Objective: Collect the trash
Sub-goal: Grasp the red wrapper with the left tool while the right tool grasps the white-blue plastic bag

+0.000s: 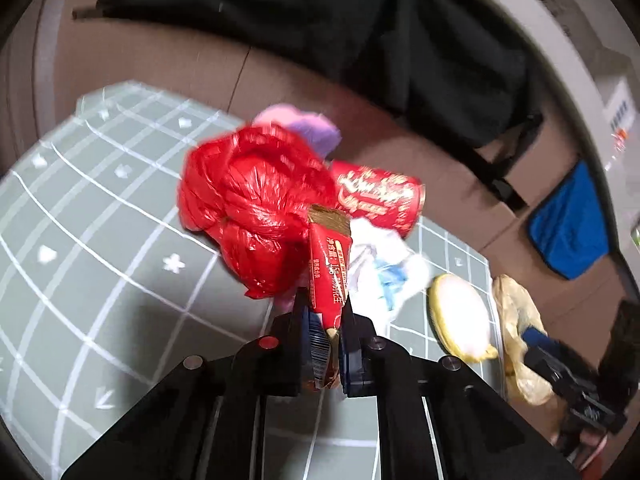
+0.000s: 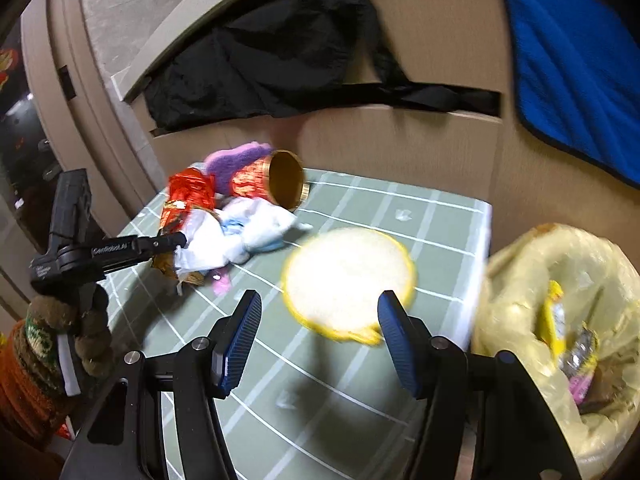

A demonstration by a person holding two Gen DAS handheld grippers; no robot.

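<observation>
A: What do I have in the left gripper [image 1: 325, 312] right now?

B: It's clenched on a red snack wrapper [image 1: 327, 276], pinched upright between the pads, just in front of the crumpled red plastic bag [image 1: 256, 208].

A: And my right gripper [image 2: 318, 344]?

B: Released, jaws wide apart and empty, hovering over the green grid-patterned desk [image 2: 360, 208], with the yellow-rimmed round lid [image 2: 348, 280] lying flat just beyond the fingertips.

A: Where's the rest of the trash?

B: Piled at the far corner of the desk: a red tube can [image 2: 276, 180] tipped on its side, white crumpled tissue [image 2: 240, 232], something purple behind. The yellowish trash bag [image 2: 552, 272] gapes open beside the desk's right edge, wrappers inside.
</observation>
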